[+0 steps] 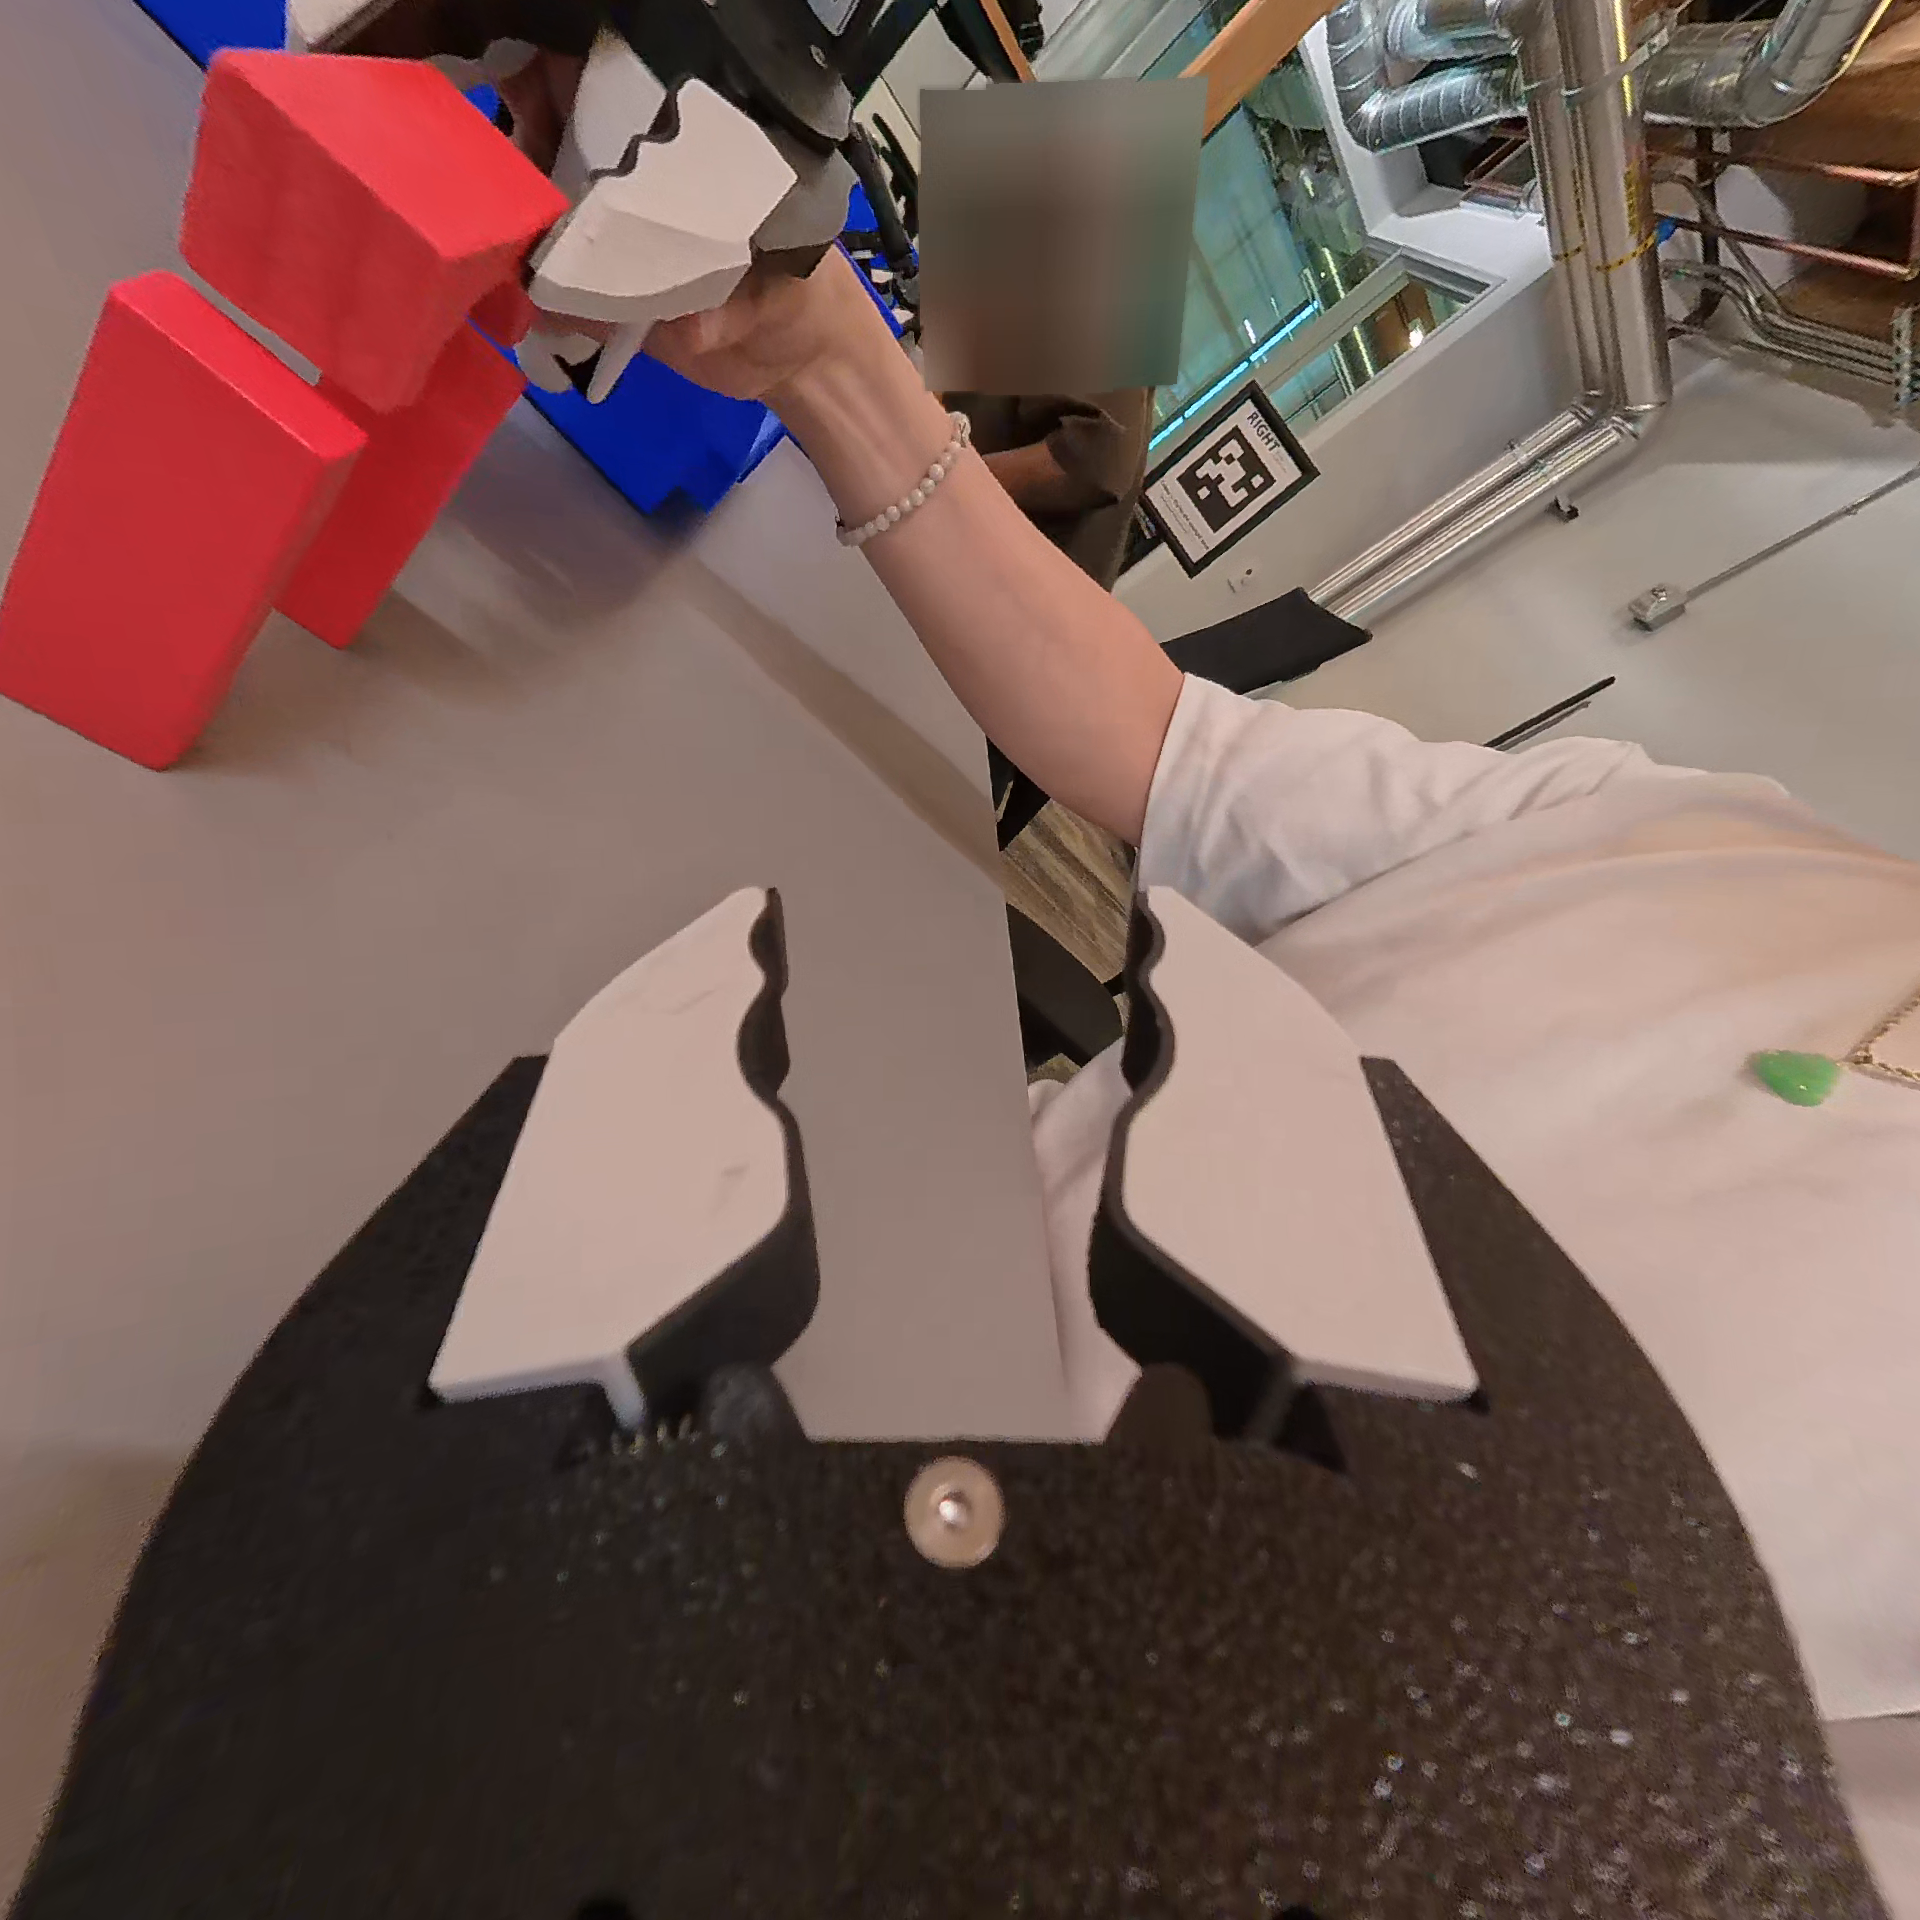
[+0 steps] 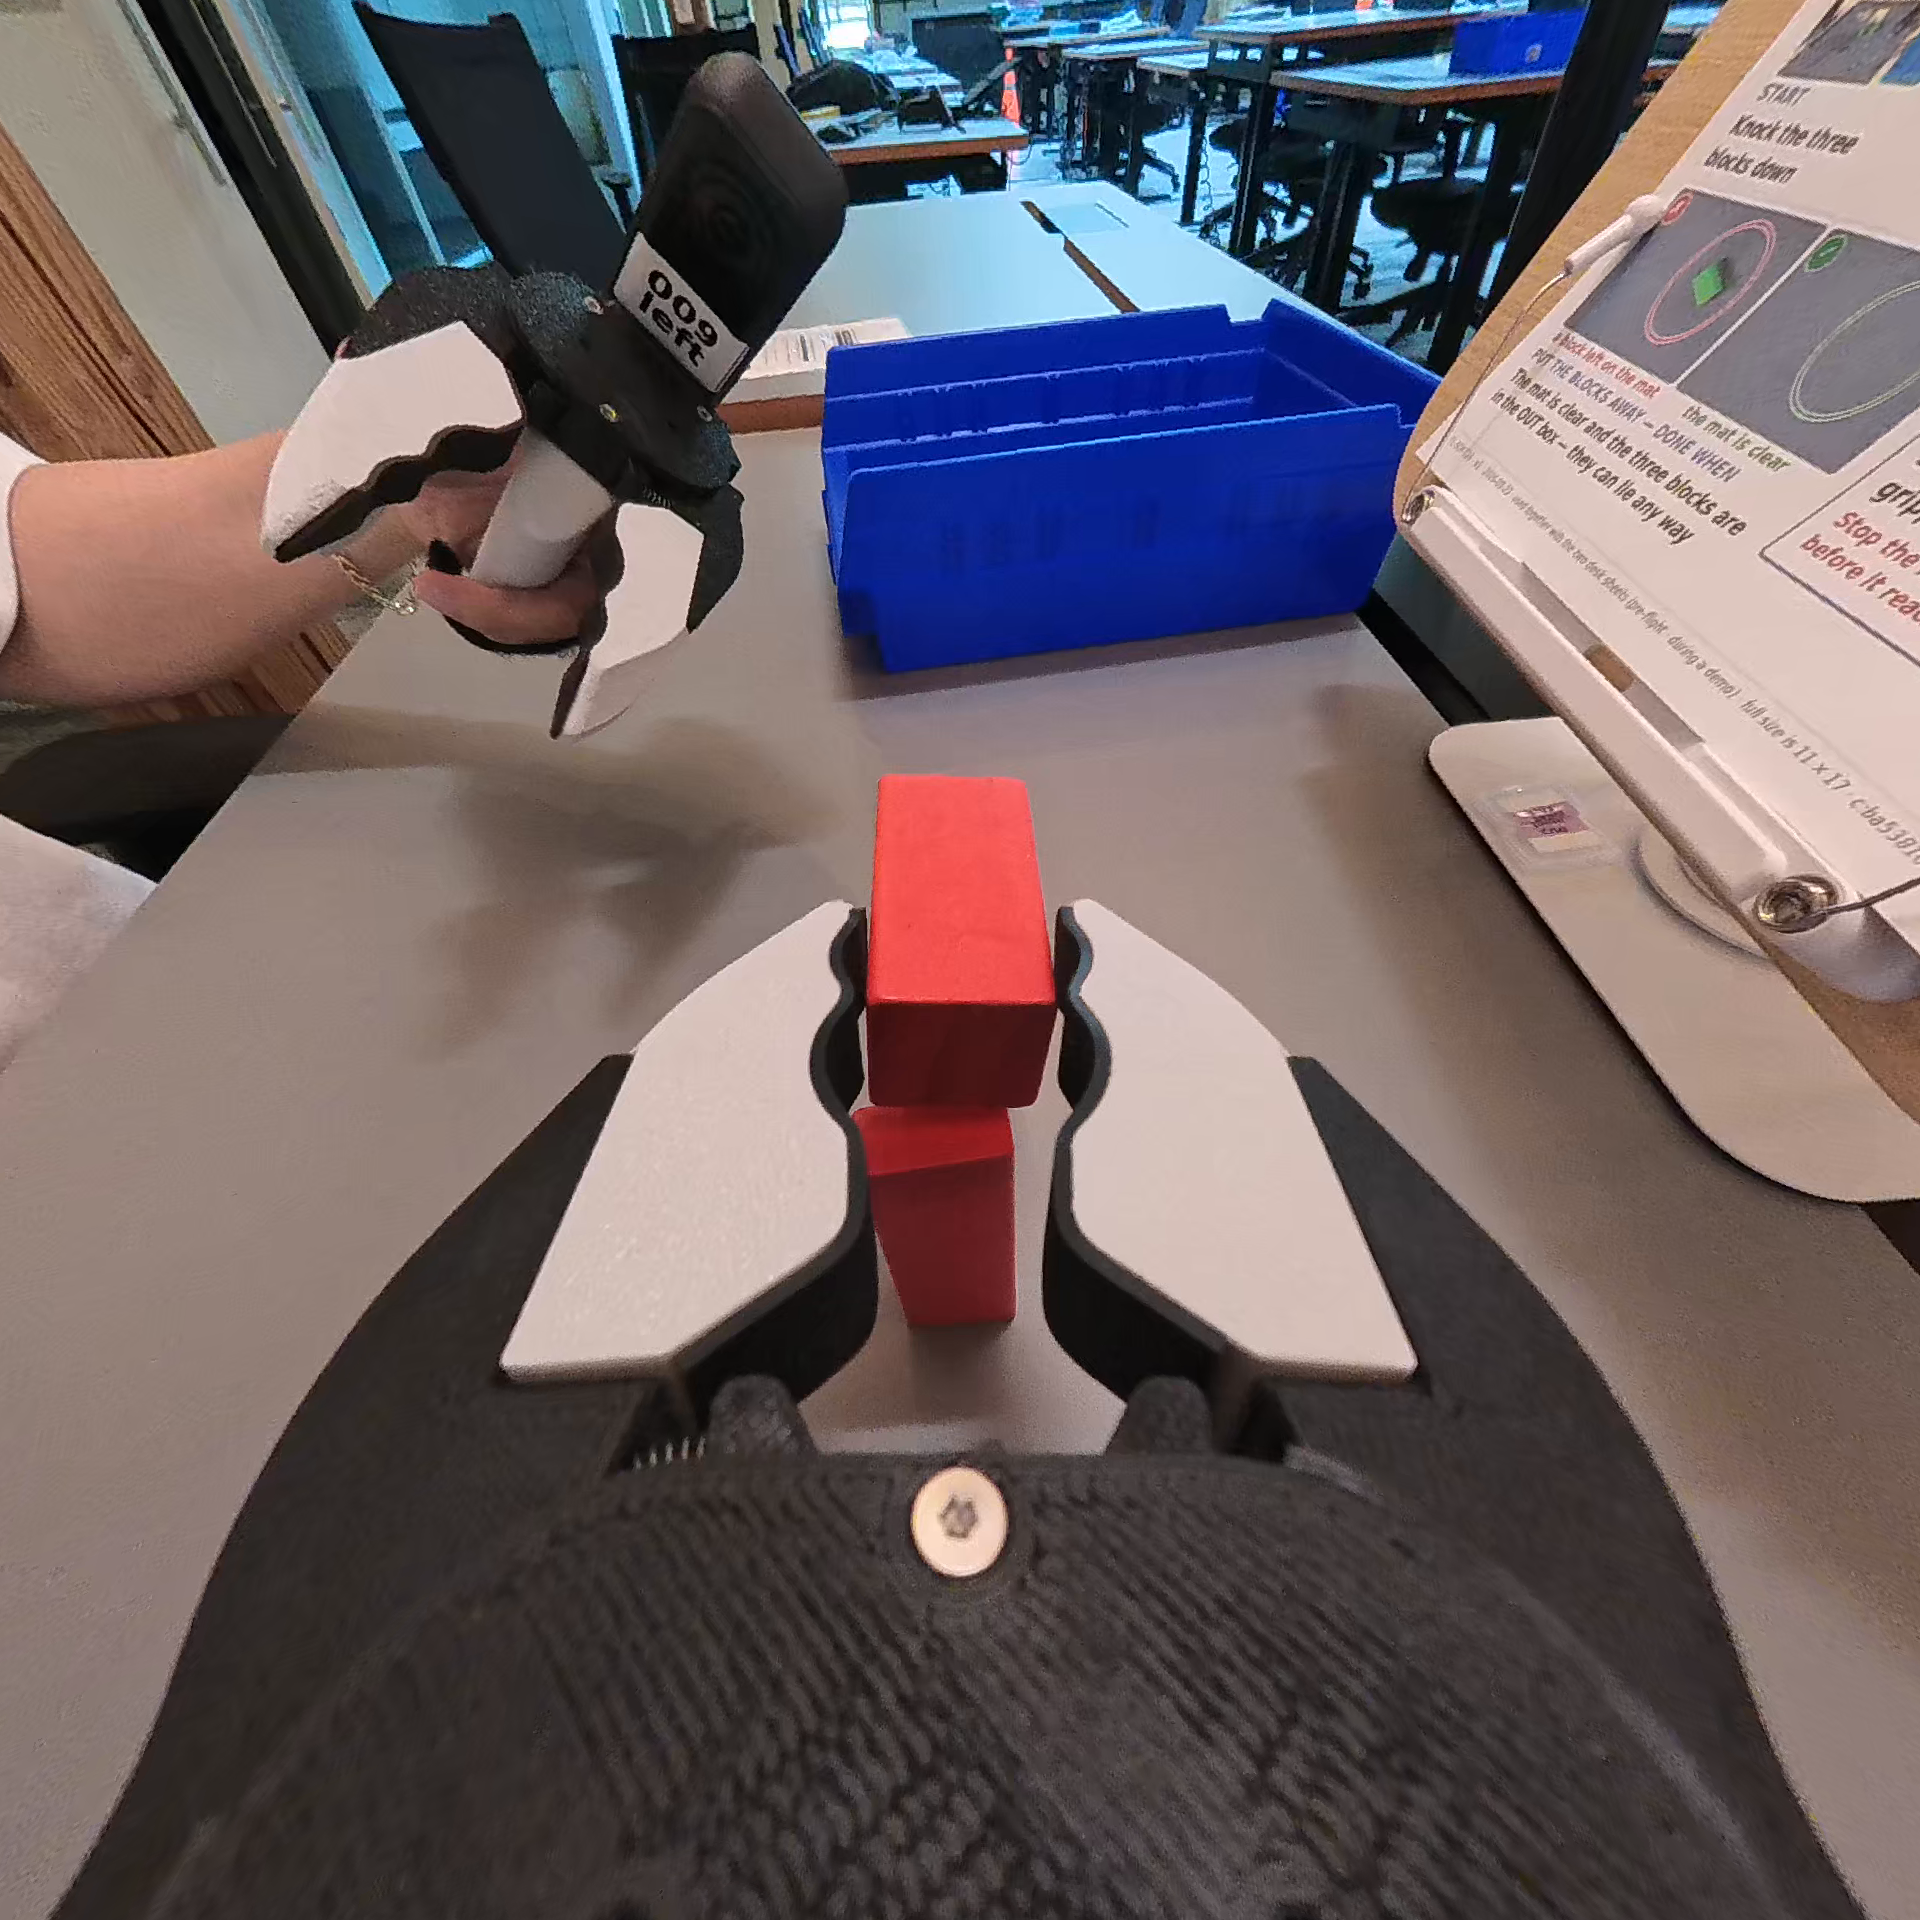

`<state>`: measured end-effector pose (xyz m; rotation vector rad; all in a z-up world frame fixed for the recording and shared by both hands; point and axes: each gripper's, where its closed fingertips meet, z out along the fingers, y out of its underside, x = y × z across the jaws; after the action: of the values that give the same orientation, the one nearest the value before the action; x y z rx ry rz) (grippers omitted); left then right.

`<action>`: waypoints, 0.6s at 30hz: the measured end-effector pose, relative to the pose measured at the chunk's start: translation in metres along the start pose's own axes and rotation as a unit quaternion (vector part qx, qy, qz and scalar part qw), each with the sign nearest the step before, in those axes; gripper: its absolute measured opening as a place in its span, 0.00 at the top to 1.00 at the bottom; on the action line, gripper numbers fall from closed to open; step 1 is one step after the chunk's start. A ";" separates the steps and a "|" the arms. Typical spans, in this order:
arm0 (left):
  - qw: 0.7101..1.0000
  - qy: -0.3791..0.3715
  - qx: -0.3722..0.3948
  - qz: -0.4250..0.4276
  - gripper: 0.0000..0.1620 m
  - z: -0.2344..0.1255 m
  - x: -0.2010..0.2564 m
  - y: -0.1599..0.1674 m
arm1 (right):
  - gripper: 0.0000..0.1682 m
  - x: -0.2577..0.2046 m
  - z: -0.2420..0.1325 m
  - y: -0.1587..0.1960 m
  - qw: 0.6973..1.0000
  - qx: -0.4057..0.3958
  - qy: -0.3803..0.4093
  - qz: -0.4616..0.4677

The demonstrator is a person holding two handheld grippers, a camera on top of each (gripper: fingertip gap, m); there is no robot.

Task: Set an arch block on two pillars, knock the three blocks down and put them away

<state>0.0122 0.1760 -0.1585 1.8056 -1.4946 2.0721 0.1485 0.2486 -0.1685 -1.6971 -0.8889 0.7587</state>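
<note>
My right gripper (image 2: 961, 925) is shut on a red block (image 2: 956, 935) and holds it lengthwise, just above an upright red block (image 2: 945, 1216) on the grey table (image 2: 416, 1039). In the left wrist view the held block (image 1: 353, 208) hangs tilted in that gripper (image 1: 525, 270) over two upright red blocks, one nearer (image 1: 156, 520) and one behind (image 1: 405, 488), with a thin gap above the nearer one. My left gripper (image 1: 956, 914) is open and empty in the air over the table's edge, pointing toward the person's torso. It also shows in the right wrist view (image 2: 431, 623).
A blue plastic bin (image 2: 1112, 520) stands on the table behind the blocks; it also shows in the left wrist view (image 1: 644, 436). A printed sheet on a tilted board (image 2: 1714, 416) with a white base (image 2: 1610, 987) stands at the right. The person's arm (image 1: 1018, 644) crosses above the table.
</note>
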 end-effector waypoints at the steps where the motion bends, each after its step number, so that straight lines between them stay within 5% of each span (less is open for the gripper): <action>1: 1.000 0.002 0.000 0.000 0.62 0.000 0.000 0.000 | 0.79 0.000 0.000 0.001 1.000 0.000 0.000 0.000; 18: 1.000 0.006 -0.017 0.006 0.63 0.006 0.003 0.009 | 0.79 0.004 0.003 0.005 1.000 -0.002 0.014 0.002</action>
<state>0.0106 0.1656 -0.1631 1.7751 -1.5312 2.0452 0.1485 0.2523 -0.1745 -1.7095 -0.8679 0.7343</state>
